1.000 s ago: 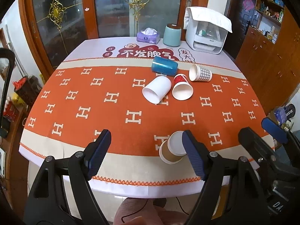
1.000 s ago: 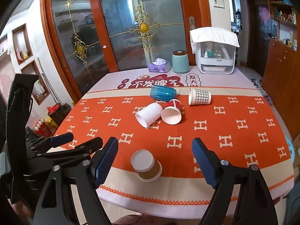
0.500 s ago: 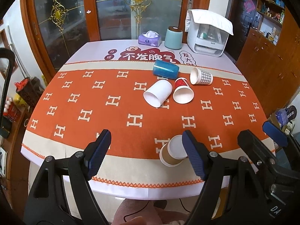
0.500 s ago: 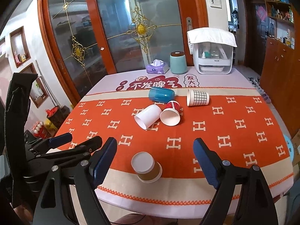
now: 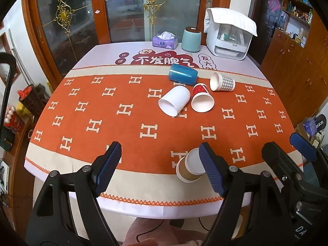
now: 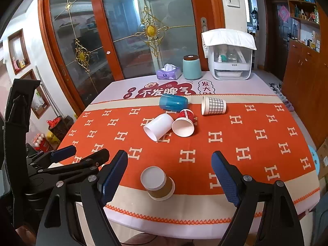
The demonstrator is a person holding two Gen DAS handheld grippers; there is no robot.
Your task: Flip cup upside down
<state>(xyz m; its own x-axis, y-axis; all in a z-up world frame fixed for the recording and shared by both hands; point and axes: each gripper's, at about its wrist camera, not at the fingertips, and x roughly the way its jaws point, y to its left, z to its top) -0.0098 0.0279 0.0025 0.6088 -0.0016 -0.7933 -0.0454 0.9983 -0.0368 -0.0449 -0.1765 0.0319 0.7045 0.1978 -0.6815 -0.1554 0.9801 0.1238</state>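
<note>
Brown cup: upside down near the table's front edge, one flip apparently done. Four cups lie on their sides mid-table (next candidates). Left gripper and right gripper: jaws spread, empty. Next move, likely: reach for a lying cup, pinch its wall.

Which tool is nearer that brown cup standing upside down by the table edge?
Right. The brown cup sits centred ahead of the open right tool. The open left tool has it off beside its right finger.
</note>
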